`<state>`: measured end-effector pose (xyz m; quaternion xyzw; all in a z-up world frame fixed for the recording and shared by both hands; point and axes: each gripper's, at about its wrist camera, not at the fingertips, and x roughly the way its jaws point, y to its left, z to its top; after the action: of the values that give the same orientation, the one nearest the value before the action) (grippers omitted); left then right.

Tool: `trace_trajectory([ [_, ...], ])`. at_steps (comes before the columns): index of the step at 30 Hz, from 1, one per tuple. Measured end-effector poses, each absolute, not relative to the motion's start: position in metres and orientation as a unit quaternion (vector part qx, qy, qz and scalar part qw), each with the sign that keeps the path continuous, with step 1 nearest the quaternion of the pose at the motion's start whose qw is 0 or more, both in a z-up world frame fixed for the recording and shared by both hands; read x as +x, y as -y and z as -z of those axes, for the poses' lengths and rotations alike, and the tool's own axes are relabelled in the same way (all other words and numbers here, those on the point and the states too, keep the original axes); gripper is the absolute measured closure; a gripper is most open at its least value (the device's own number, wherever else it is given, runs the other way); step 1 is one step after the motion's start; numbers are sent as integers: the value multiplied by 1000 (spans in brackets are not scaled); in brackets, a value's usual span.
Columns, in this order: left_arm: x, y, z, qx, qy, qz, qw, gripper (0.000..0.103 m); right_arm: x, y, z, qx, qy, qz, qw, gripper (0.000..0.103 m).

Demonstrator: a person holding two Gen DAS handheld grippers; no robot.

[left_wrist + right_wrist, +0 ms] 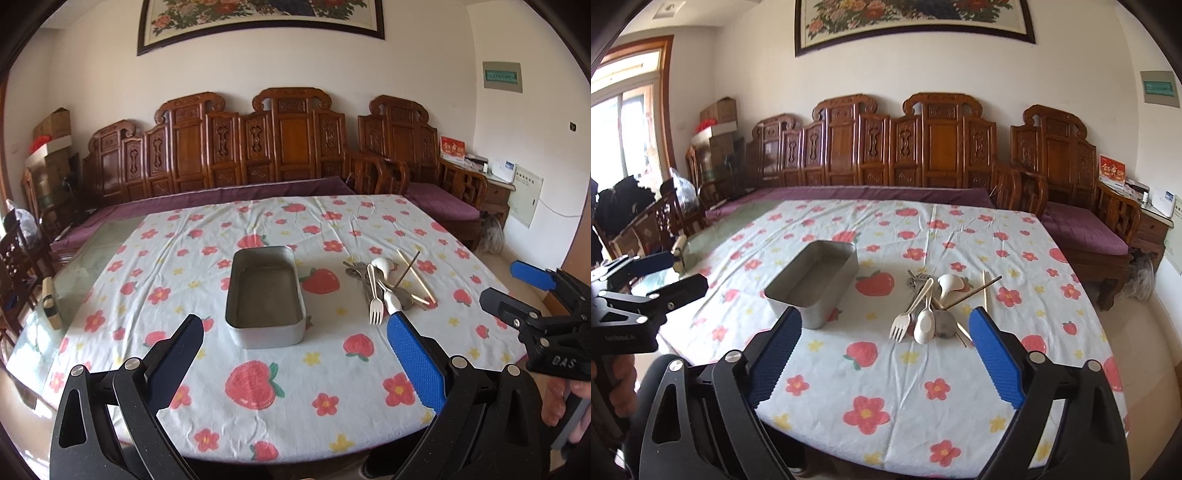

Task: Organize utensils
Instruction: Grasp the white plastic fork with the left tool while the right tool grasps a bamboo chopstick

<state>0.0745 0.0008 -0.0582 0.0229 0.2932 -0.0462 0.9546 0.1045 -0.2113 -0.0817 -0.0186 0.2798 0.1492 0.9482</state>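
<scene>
Metal is where everything is headed: the empty grey tin [265, 295] sits mid-table on the strawberry-print cloth [258, 417], and nothing has gone into it yet, so you are at the very start, before the first pick.

The utensil pile [931, 310] lies just to the tin's right, apart from it. In it you have a pale fork [905, 317] with tines toward you, a white spoon [925, 325] beside it, a white ladle-shaped spoon [948, 282] behind, some metal cutlery underneath, and chopsticks [971, 293] crossed over the far side.

Your left gripper [295, 339] hangs over the near edge of the table with its jaws spread wide and nothing between them. Your right gripper [884, 332] is the same, wide apart and empty, and it is lined up nearly on the pile (the fork looks like the easiest first target, lying on top and clear of the rest).

The next move, as I judge it, calls for lowering the right gripper across the fork's handle and closing without dragging the tangled chopsticks along.

As for writing, "DAS" is readable on the right gripper's body in the left view; the small print on the left gripper's body, the red card and the green wall plaque are too blurred to read.
</scene>
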Motion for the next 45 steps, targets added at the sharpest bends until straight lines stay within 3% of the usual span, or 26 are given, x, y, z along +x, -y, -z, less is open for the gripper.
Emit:
trace_trajectory([
  [12,133,26,86,38,-324,104,940,6,200,248,110,-45,-327,-143,933,29],
  [23,173,59,113,51,-361,140,921,7,272,296,177,-40,-396,-113,911,45],
  [40,227,108,164,80,-421,152,891,26,336,312,259,-28,-463,-128,877,74],
  [45,248,119,177,83,-438,152,882,31,340,315,260,-59,-470,-109,874,95],
])
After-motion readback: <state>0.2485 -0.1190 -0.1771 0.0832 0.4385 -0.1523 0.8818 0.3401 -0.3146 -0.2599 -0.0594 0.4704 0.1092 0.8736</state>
